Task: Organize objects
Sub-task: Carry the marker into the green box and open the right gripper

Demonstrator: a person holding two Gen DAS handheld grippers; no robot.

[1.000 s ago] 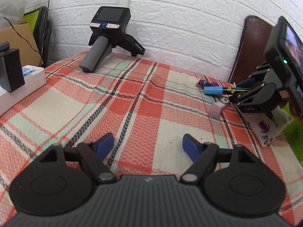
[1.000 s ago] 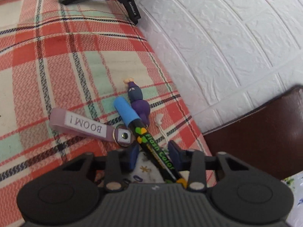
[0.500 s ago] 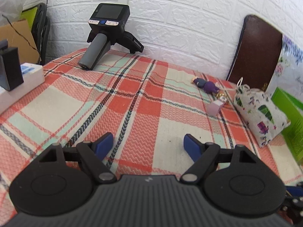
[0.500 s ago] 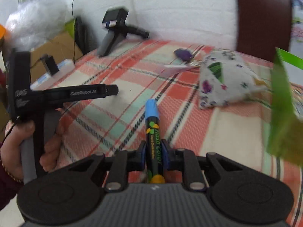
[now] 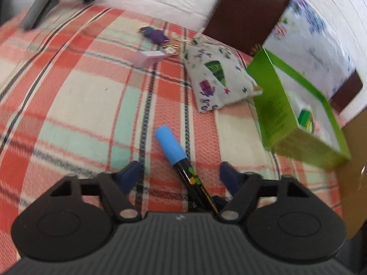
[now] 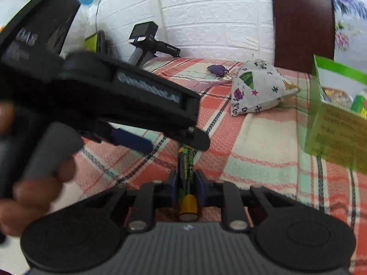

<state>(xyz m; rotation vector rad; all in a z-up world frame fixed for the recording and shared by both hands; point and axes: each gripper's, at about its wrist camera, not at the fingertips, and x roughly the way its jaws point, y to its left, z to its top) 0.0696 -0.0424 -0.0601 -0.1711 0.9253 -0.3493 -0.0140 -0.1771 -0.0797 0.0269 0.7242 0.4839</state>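
Marker [image 6: 188, 178], black-barrelled with a blue cap and a yellow tail end, sits pinched between the closed blue pads of the right gripper [image 6: 187, 184], its barrel pointing forward over the plaid tablecloth [image 6: 263, 160].

Taking the marker as the landmark: to its left in the right wrist view, a hand [image 6: 29, 183] grips the grey handle of the left gripper [image 6: 160, 142], whose black body reaches across above the marker's cap end and hides it. In the left wrist view the left gripper [image 5: 181, 174] has its jaws about half open and closing, with the marker's blue cap [image 5: 169, 144] and upper barrel lying between the two blue pads [image 5: 130, 174]; neither pad is seen pressing on it.

Beyond the marker and to its left, a spare handheld gripper [image 6: 146, 43] rests at the far edge of the table against the white brick-pattern wall [image 6: 218, 18]. Straight beyond the marker lie a purple figure keychain [image 5: 154, 34] and, just beside it, a pale lilac tag [image 5: 149, 57]. Further right of those, a printed fabric pouch [image 5: 215, 82] sits near a dark brown chair back [image 5: 247, 11]. To the right of the marker stands an open green cardboard box [image 5: 275, 112], with the pouch just beside it.
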